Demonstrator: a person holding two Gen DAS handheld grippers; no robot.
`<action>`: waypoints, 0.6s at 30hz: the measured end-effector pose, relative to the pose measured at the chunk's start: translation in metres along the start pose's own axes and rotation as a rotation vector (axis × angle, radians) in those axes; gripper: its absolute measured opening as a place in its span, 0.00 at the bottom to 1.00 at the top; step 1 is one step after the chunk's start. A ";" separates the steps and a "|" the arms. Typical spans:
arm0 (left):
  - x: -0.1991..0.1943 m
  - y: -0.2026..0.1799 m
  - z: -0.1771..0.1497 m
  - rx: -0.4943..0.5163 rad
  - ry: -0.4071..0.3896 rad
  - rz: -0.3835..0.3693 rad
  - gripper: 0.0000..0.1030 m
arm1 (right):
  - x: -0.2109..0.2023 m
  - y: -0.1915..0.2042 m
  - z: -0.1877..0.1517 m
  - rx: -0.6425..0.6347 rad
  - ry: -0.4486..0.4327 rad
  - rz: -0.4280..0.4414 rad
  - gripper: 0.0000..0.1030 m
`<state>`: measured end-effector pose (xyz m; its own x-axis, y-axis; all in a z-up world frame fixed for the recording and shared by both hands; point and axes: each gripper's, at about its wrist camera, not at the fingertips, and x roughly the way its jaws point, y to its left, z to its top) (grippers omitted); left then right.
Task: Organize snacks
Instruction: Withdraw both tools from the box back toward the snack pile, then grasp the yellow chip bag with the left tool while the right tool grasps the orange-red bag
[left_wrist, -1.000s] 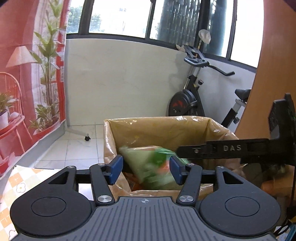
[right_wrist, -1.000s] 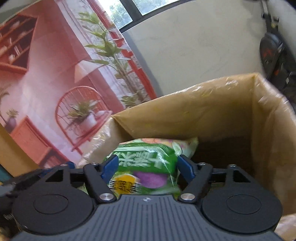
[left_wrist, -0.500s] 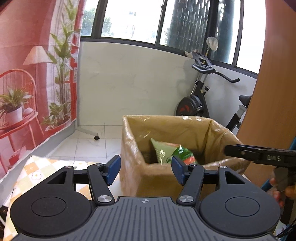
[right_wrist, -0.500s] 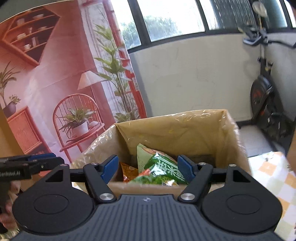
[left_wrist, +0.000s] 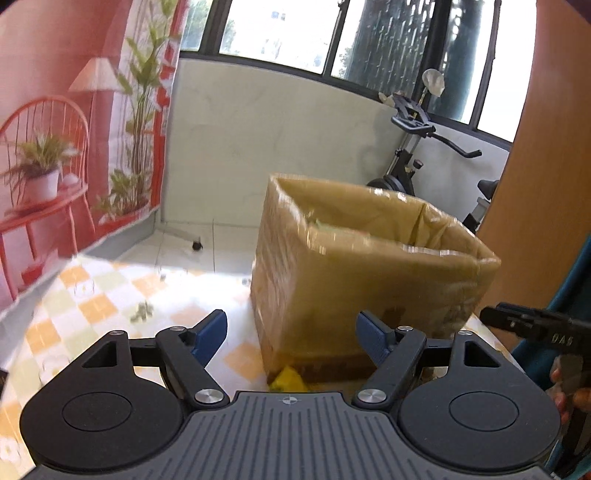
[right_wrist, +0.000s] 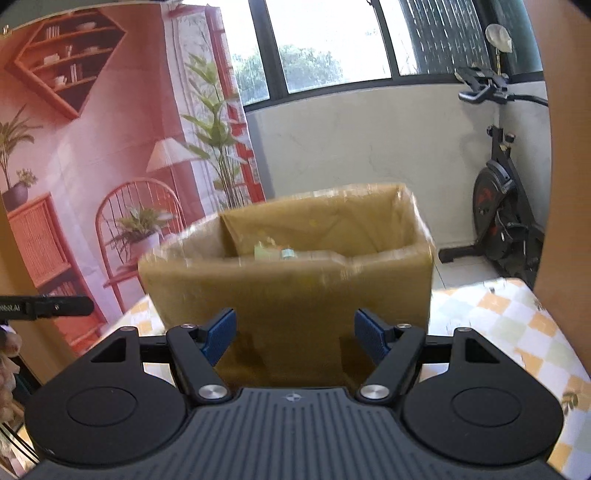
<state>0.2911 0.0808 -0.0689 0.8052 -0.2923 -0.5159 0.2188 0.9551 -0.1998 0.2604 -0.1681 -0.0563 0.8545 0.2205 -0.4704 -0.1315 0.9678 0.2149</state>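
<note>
A tan cardboard box (left_wrist: 351, 273) wrapped in clear tape stands on the checked tablecloth (left_wrist: 110, 295). My left gripper (left_wrist: 291, 336) sits back from its near corner, its jaws opening with nothing between them. A small yellow packet (left_wrist: 286, 380) lies at the foot of the box, just beyond the left gripper's body. In the right wrist view the box (right_wrist: 291, 280) faces me, with a pale snack top (right_wrist: 269, 252) just showing over its rim. My right gripper (right_wrist: 294, 335) is open and empty in front of the box wall.
An exercise bike (left_wrist: 417, 155) stands behind the box by the white wall. A red printed backdrop (right_wrist: 92, 147) hangs on the left. A wooden panel (left_wrist: 546, 177) rises on the right. The other gripper's finger (left_wrist: 535, 326) reaches in at the right edge, and likewise a finger (right_wrist: 44, 306) at the left.
Both grippers have pulled back from above the box, leaving the green snack bags inside it. The box now appears smaller and farther off. The left jaws have spread wider.
</note>
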 end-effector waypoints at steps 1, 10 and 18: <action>0.000 0.002 -0.005 -0.013 0.009 -0.001 0.77 | 0.000 0.000 -0.007 -0.002 0.010 -0.007 0.72; 0.000 -0.002 -0.042 -0.038 0.017 0.068 0.77 | 0.014 -0.008 -0.066 0.021 0.144 -0.104 0.77; 0.007 0.007 -0.060 -0.081 0.071 0.067 0.77 | 0.026 -0.019 -0.099 0.060 0.204 -0.115 0.77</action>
<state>0.2652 0.0826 -0.1245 0.7747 -0.2331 -0.5878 0.1181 0.9666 -0.2276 0.2358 -0.1690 -0.1574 0.7418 0.1349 -0.6569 -0.0036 0.9804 0.1972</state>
